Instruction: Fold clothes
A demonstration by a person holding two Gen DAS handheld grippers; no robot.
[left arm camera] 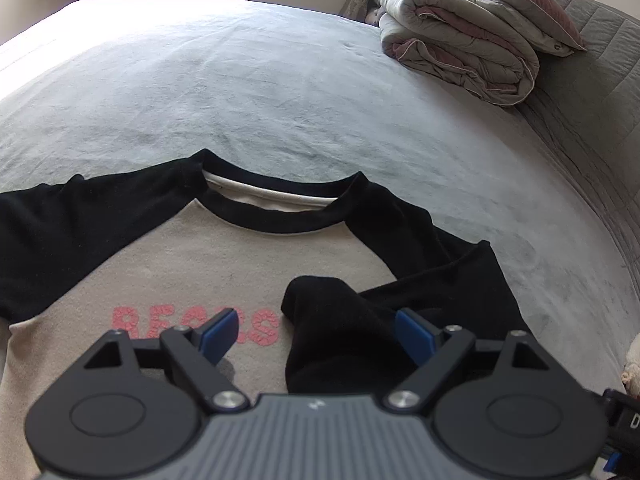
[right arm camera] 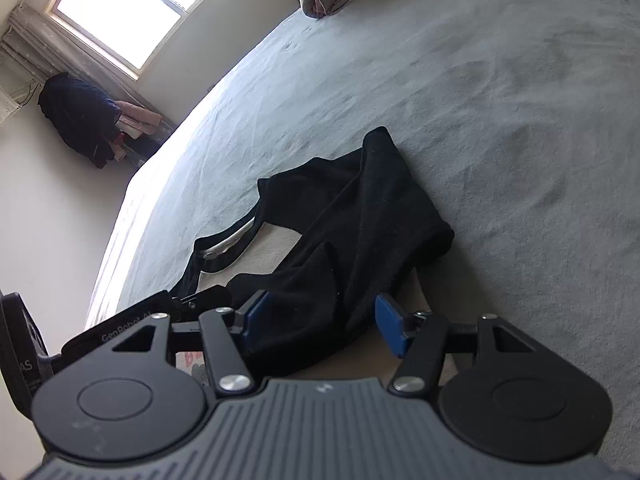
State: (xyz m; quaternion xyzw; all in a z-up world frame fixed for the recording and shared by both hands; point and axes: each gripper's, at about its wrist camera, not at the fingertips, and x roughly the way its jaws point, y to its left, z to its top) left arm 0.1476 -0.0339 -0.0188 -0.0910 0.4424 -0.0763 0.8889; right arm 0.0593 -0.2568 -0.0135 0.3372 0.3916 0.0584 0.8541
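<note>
A beige sweatshirt [left arm camera: 192,268] with black sleeves, a black collar [left arm camera: 276,220] and pink letters [left arm camera: 140,322] lies face up on the bed. Its right sleeve [left arm camera: 340,312] is folded in over the chest. My left gripper [left arm camera: 316,334] hovers low over the chest, open, with the sleeve's cuff end lying between its blue pads [left arm camera: 218,334]. In the right wrist view the same black sleeve [right arm camera: 360,220] lies bunched on the shirt. My right gripper [right arm camera: 323,322] is open around it and its pads [right arm camera: 390,328] stand clear of the cloth. The left gripper's body [right arm camera: 132,320] shows at that view's left edge.
The bed's pale grey sheet [left arm camera: 240,80] stretches beyond the shirt. A folded quilt [left arm camera: 460,40] lies at the far right by a grey quilted headboard [left arm camera: 592,80]. Across the room are a window [right arm camera: 120,12] and hanging clothes [right arm camera: 80,116].
</note>
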